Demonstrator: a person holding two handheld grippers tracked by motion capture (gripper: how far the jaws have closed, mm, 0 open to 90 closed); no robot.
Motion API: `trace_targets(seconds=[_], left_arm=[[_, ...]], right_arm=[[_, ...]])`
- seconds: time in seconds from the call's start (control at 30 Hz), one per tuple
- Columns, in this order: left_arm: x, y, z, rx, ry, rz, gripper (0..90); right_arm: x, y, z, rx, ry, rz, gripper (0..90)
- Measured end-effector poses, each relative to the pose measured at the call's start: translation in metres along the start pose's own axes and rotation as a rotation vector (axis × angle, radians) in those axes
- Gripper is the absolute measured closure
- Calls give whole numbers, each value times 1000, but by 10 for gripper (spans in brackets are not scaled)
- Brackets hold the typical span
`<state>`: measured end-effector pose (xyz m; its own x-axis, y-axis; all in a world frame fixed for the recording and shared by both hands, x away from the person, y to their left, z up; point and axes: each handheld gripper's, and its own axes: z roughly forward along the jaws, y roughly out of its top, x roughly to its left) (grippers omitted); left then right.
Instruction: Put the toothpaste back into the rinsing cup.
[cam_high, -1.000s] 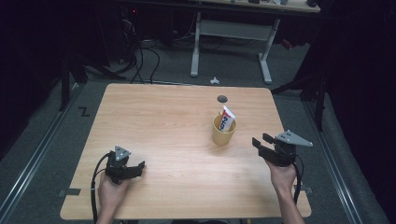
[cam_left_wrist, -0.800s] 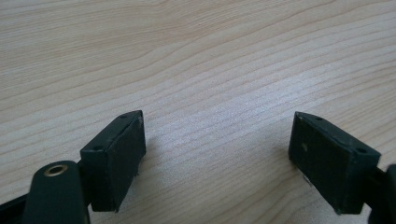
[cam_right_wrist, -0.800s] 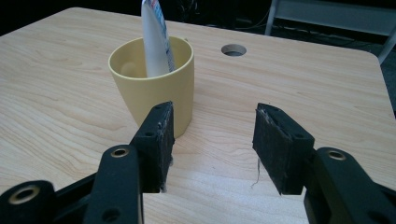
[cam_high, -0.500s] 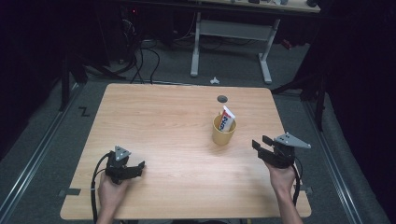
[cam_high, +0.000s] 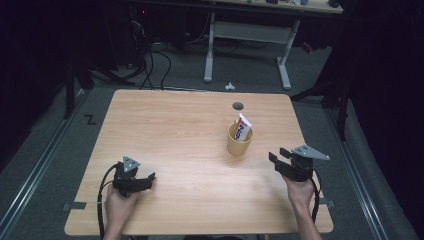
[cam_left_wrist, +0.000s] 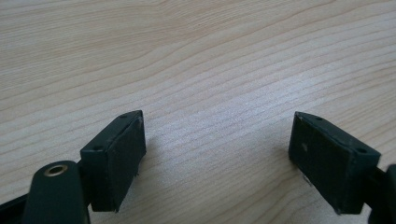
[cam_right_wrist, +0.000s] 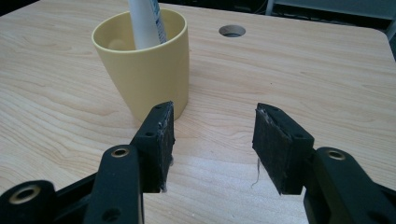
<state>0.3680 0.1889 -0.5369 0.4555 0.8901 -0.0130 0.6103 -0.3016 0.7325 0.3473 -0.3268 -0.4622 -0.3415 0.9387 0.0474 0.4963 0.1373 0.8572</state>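
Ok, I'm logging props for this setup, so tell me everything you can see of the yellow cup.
The yellow cup is a plain, matte, plastic-looking tumbler with no handle, tapering slightly toward its base. It stands upright on the wooden table, right of centre, just in front of a round hole in the tabletop. A white tube with blue and red print leans inside it, sticking out above the rim. The open right gripper is near it, not touching.

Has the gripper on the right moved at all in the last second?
Yes. The right gripper has crept leftward, closing some of the gap to the yellow cup, which stays put.
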Motion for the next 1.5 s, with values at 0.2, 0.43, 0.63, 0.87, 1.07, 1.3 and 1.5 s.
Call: trace_targets(seconds=[0.2, 0.43, 0.63, 0.87, 1.07, 1.3, 1.5], left_arm=[[0, 0, 0, 0, 0, 1, 193], [0, 0, 0, 0, 0, 0, 193], [0, 0, 0, 0, 1, 0, 193], [0, 0, 0, 0, 1, 0, 193], [0, 0, 0, 0, 1, 0, 193], [0, 0, 0, 0, 1, 0, 193], [0, 0, 0, 0, 1, 1, 193]], right_arm=[[-2, -4, 5, 13, 0, 12, 485], [-3, -11, 12, 33, -4, 19, 485], [-3, -15, 18, 44, -9, 14, 485], [-4, -20, 24, 61, -14, 16, 484], [-3, -22, 28, 68, -18, 13, 473], [-5, -27, 34, 85, -28, 12, 457], [-4, -29, 39, 106, -29, 10, 456]])
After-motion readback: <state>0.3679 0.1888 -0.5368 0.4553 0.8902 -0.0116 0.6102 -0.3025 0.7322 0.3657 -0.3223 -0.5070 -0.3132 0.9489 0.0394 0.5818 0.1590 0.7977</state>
